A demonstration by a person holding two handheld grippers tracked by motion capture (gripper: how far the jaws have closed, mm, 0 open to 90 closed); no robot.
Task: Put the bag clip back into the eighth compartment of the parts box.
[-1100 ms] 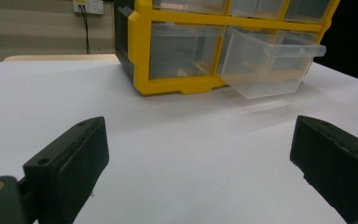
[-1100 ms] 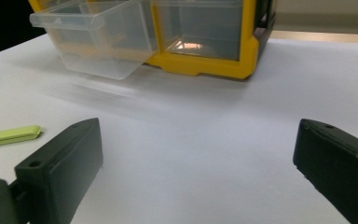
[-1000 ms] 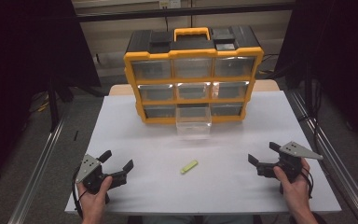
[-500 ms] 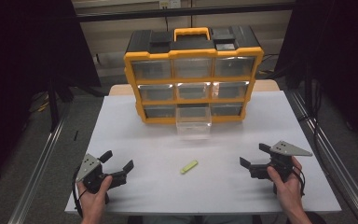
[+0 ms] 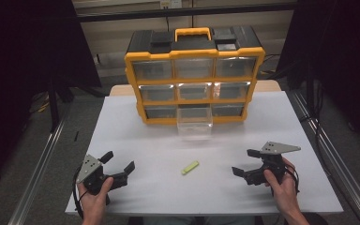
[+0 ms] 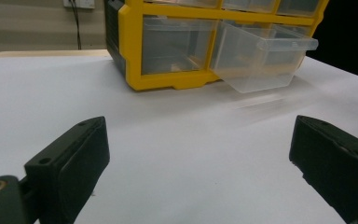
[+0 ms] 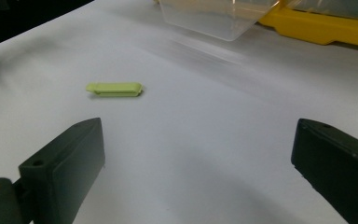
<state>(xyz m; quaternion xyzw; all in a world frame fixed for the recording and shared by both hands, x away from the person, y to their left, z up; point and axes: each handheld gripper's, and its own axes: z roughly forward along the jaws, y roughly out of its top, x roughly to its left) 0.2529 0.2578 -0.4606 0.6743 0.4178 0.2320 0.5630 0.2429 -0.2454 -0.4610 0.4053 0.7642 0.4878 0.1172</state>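
— Clip (image 5: pixel 190 167) position?
— Flat on white table (image 5: pixel 159 150), between both grippers, nearer right gripper (image 5: pixel 246 163), touching neither.
— Jaws?
— Right spread wide, left gripper (image 5: pixel 120 161) spread too, both empty.

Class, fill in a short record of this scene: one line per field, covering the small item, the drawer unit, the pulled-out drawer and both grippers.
Item: green clip, lying flat on the white table
Drawer unit: yellow organiser, nine clear drawers
Open drawer: bottom middle drawer, pulled out
Left gripper: open, holding nothing
Right gripper: open, holding nothing, jaws toward the clip
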